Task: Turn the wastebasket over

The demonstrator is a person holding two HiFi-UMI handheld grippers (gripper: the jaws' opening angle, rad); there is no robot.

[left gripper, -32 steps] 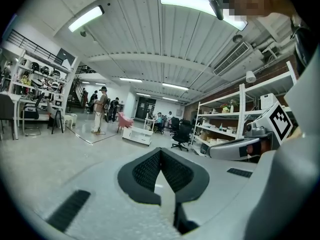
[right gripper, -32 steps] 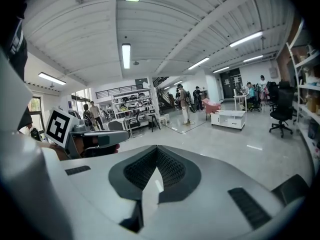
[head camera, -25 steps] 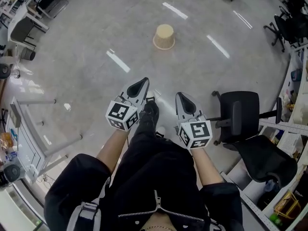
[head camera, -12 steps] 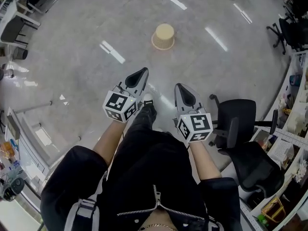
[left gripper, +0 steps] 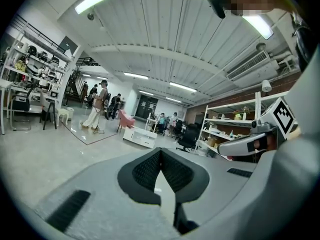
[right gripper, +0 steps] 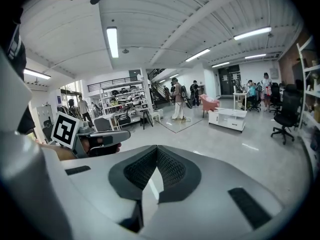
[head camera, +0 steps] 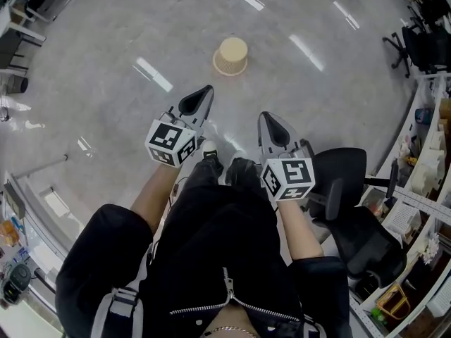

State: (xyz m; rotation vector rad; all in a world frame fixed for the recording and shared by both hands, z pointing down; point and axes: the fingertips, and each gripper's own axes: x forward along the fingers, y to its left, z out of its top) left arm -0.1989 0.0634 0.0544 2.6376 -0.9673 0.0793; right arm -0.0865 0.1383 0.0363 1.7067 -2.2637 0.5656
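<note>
A beige wastebasket [head camera: 232,55] stands upside down on the grey floor, ahead of me in the head view. My left gripper [head camera: 203,91] is held out at waist height, short of the basket, its jaws shut and empty. My right gripper [head camera: 266,119] is beside it, also shut with nothing between its pads. In the left gripper view the left gripper [left gripper: 160,151] shows closed tips against the open room; the right gripper [right gripper: 156,149] looks the same in its own view. The basket appears in neither gripper view.
A black office chair [head camera: 349,189] stands close at my right, with shelving [head camera: 430,182] behind it. A metal table frame [head camera: 35,189] is at the left. Far off, a white low cabinet [right gripper: 227,118] and several people stand in the room.
I have walked forward: the wastebasket has come slightly nearer and the chair has slid back along my right. Both grippers stay shut and side by side.
</note>
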